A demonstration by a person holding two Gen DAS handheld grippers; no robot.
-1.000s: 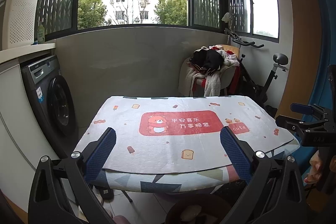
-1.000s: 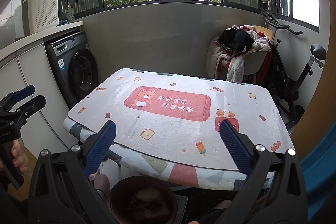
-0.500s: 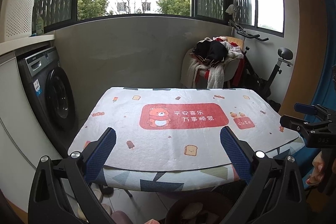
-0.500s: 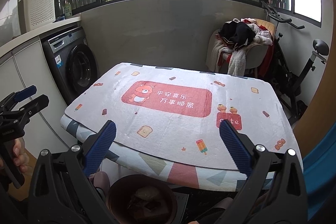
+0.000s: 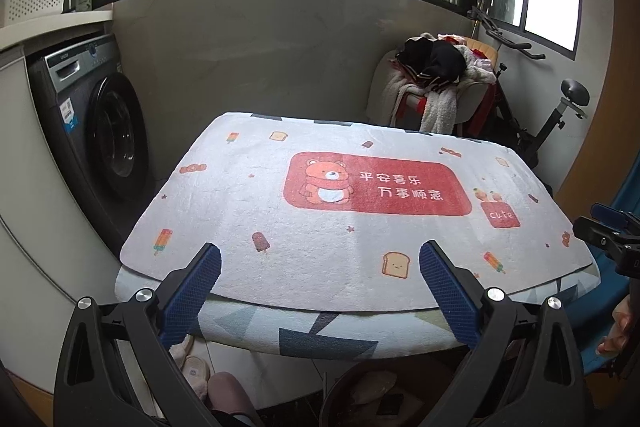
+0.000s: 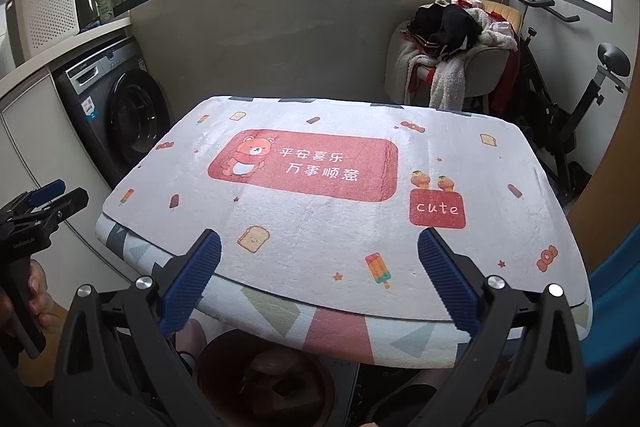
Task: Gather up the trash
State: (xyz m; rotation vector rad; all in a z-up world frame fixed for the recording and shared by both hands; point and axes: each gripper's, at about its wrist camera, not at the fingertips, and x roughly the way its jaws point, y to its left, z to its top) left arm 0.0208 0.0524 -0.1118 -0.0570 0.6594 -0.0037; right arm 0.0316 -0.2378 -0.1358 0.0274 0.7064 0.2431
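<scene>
Both grippers, left (image 5: 320, 269) and right (image 6: 319, 255), spread wide and empty above the near edge of a bear-print mat (image 5: 360, 223), washing machine (image 5: 92, 131) far left.

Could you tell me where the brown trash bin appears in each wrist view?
Left wrist: brown trash bin at bottom edge, right of centre, below the table.
Right wrist: bin at bottom, left of centre, under the table edge.
Shared landmark: red bear panel.
</scene>
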